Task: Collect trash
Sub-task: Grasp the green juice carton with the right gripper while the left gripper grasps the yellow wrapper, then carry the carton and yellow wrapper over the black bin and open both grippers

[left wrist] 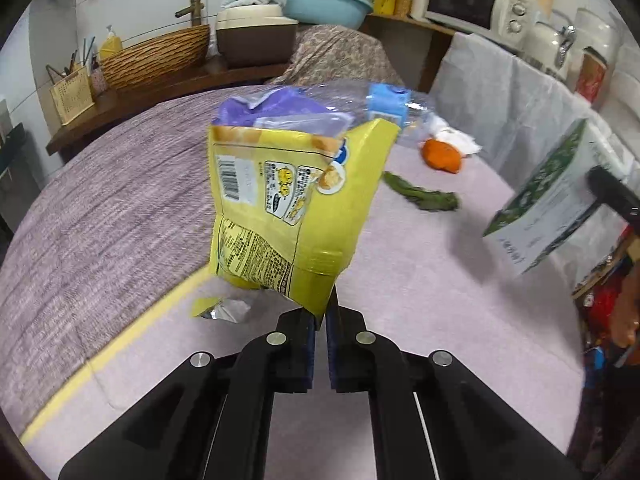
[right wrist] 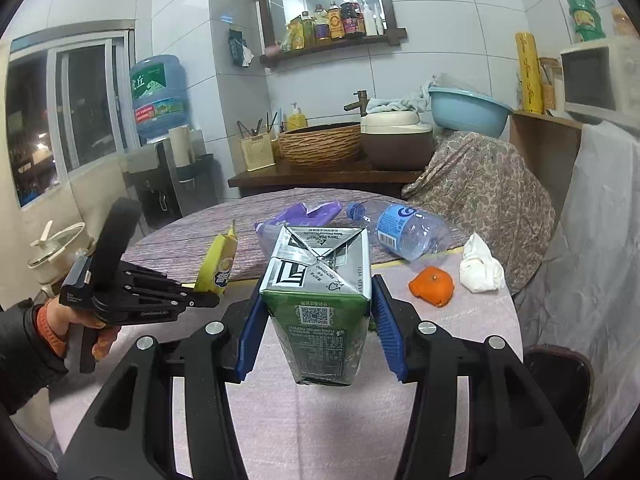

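My left gripper [left wrist: 321, 316] is shut on the bottom corner of a yellow snack bag [left wrist: 288, 204] and holds it above the table; the bag also shows in the right wrist view [right wrist: 219, 266]. My right gripper [right wrist: 316, 320] is shut on a green and white drink carton [right wrist: 320, 304], lifted off the table; the carton also shows in the left wrist view [left wrist: 540, 200]. On the table lie a clear plastic bottle [right wrist: 408, 232], a purple wrapper [right wrist: 296, 216], an orange peel [right wrist: 432, 286], a crumpled white tissue [right wrist: 480, 268], a green vegetable scrap [left wrist: 424, 194] and a torn foil piece [left wrist: 220, 308].
The round table [left wrist: 420, 320] has a pink cloth in front and a purple woven one behind. A chair with a patterned cover [right wrist: 480, 192] stands behind it. A wooden counter [right wrist: 320, 174] holds a basket sink, a pot and a blue basin. A white-draped stand [right wrist: 600, 220] is at right.
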Action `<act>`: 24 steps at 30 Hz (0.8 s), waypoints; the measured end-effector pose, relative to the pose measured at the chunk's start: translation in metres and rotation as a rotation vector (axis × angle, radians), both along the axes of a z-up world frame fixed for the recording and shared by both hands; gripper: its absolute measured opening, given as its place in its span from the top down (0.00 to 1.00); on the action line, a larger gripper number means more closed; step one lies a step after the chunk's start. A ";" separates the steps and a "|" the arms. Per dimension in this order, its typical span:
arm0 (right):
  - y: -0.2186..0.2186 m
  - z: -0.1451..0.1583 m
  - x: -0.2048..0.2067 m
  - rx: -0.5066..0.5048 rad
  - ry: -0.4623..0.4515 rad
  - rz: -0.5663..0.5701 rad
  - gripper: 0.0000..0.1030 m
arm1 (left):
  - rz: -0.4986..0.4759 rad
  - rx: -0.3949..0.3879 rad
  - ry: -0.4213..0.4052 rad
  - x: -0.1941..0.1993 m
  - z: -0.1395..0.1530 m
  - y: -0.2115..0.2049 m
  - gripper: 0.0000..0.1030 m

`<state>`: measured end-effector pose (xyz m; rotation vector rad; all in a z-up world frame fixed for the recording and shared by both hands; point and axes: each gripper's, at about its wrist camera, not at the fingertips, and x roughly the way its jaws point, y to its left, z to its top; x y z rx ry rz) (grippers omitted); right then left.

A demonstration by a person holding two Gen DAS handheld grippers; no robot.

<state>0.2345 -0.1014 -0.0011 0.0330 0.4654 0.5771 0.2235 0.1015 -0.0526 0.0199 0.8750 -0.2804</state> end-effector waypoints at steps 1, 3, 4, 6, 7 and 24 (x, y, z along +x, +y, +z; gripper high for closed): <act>-0.003 0.000 -0.003 0.008 0.000 0.000 0.51 | -0.009 -0.010 -0.010 -0.003 0.002 -0.004 0.95; -0.012 -0.001 -0.011 0.023 -0.005 -0.011 0.51 | -0.030 -0.036 -0.024 -0.009 0.009 -0.016 0.95; -0.017 -0.001 -0.015 0.032 -0.008 -0.018 0.51 | -0.041 -0.047 -0.029 -0.011 0.011 -0.022 0.95; -0.030 -0.001 -0.020 0.056 -0.009 -0.038 0.51 | -0.084 -0.058 -0.048 -0.014 0.019 -0.042 0.95; -0.037 0.000 -0.022 0.063 -0.011 -0.049 0.51 | -0.103 -0.062 -0.060 -0.015 0.024 -0.052 0.95; -0.207 -0.017 -0.055 0.063 -0.048 -0.537 0.51 | -0.444 -0.212 -0.042 0.014 0.053 -0.253 0.96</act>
